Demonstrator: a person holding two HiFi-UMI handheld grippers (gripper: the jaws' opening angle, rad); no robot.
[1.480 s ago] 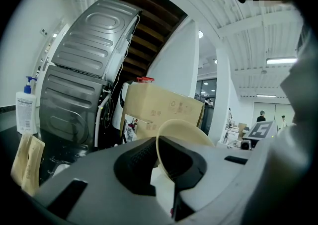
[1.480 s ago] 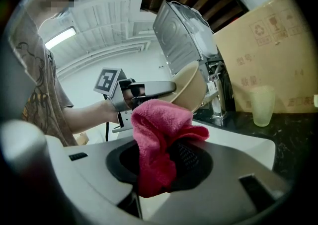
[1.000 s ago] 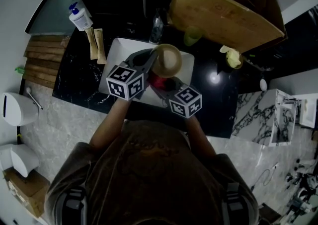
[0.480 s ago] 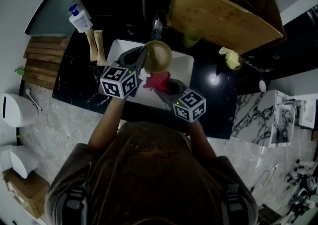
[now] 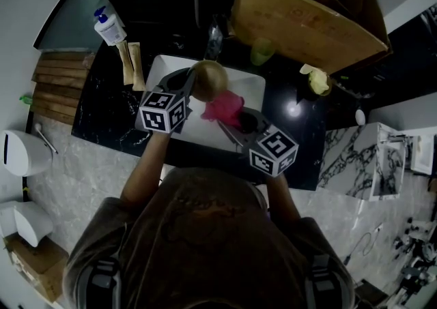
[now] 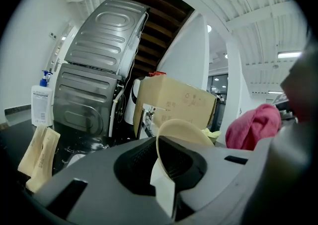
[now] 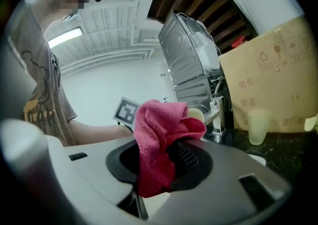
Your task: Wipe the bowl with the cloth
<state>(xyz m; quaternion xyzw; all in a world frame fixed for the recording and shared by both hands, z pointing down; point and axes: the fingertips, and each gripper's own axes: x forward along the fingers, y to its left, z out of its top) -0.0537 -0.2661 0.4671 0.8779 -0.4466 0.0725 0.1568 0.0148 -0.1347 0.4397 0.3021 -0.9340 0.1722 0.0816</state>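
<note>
Above the sink (image 5: 162, 66), my left gripper (image 5: 190, 81) is clamping the bowl (image 5: 210, 80) by its rim. My right gripper (image 5: 239, 121) is squeezing the pink cloth (image 5: 224, 106) just beside the bowl, having drawn back slightly. I am failing to read the print on the cardboard box (image 5: 307, 21).

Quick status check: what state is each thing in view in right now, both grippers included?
left gripper: shut on the bowl's rim.
bowl: held on edge, above the sink.
right gripper: shut on the cloth.
cloth: bunched up, right beside the bowl; contact cannot be told.
pump bottle: upright.
green cup: upright.
</note>
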